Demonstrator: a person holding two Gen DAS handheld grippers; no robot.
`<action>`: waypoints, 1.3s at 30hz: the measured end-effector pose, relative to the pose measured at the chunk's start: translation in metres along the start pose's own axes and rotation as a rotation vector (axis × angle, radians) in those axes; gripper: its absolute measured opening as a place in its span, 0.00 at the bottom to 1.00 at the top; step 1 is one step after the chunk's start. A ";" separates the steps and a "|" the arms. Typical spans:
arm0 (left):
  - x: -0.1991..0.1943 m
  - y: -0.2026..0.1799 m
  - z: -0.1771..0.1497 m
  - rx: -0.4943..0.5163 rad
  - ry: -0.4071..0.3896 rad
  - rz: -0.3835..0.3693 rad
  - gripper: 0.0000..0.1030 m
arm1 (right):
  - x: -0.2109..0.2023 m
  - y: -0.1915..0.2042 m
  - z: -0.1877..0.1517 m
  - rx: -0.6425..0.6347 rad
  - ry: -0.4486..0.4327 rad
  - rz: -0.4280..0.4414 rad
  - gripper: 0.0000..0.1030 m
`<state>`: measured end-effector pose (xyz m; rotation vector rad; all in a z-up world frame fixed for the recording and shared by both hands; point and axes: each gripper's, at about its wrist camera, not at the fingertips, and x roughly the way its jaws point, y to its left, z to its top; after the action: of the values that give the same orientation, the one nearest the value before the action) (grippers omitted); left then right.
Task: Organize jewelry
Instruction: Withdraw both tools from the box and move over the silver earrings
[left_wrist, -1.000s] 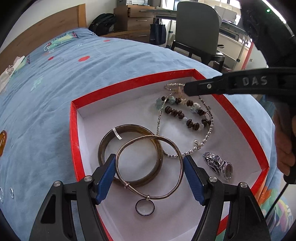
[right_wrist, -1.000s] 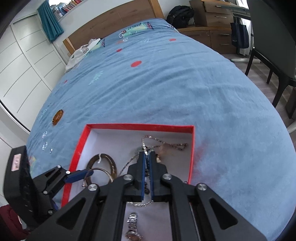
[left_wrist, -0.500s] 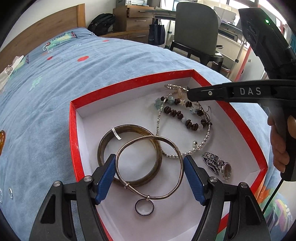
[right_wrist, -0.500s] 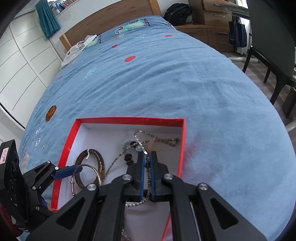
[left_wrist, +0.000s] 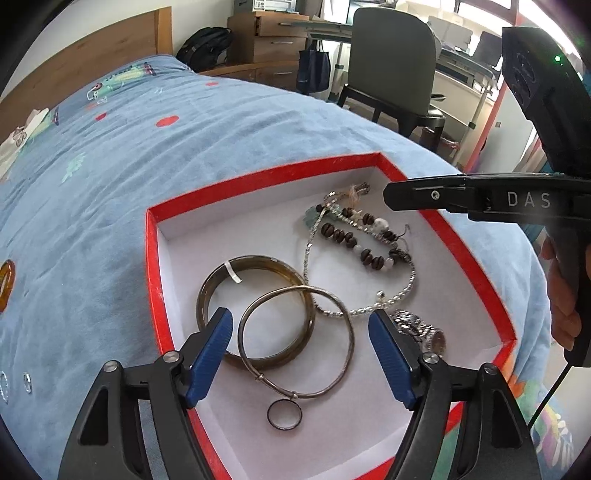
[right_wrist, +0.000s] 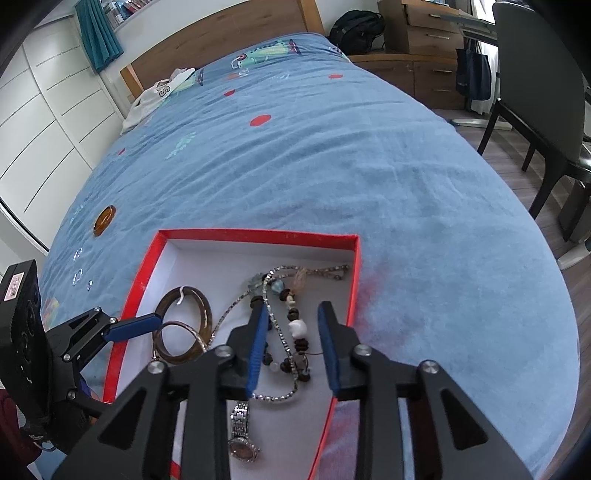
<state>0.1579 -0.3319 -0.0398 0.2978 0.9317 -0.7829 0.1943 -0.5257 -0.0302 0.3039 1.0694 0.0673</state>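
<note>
A red box with a white floor (left_wrist: 207, 240) (right_wrist: 192, 254) lies on the blue bed. In it lie a wide brown bangle (left_wrist: 218, 280) (right_wrist: 186, 293), a thin metal bangle (left_wrist: 349, 332), a small dark ring (left_wrist: 284, 415), a beaded bracelet (left_wrist: 364, 245) (right_wrist: 295, 326), a silver bead chain (left_wrist: 369, 312) (right_wrist: 284, 345) and a silver watch (left_wrist: 421, 330) (right_wrist: 240, 435). My left gripper (left_wrist: 301, 332) is open above the two bangles and holds nothing. My right gripper (right_wrist: 293, 325) is open above the beaded bracelet and chain, and empty.
An amber bangle (right_wrist: 104, 220) and a few small silver pieces (right_wrist: 78, 275) lie on the blue cover to the left of the box. A dark chair (right_wrist: 539, 110) and wooden drawers (right_wrist: 421, 33) stand beyond the bed's right side.
My right gripper was shut and is now open over the beaded bracelet, pulled back a little. My left gripper stayed open over the bangles and shifted slightly.
</note>
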 end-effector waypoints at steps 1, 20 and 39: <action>-0.003 -0.002 0.001 0.004 -0.006 0.000 0.75 | -0.002 0.000 0.000 0.001 -0.002 -0.002 0.28; -0.084 -0.014 -0.002 0.011 -0.100 -0.006 0.79 | -0.108 0.015 -0.020 0.043 -0.117 -0.039 0.29; -0.216 0.018 -0.066 -0.104 -0.241 0.181 0.83 | -0.199 0.108 -0.050 -0.035 -0.235 0.018 0.29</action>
<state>0.0546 -0.1816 0.0948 0.1891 0.7051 -0.5873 0.0645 -0.4520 0.1473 0.2826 0.8313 0.0651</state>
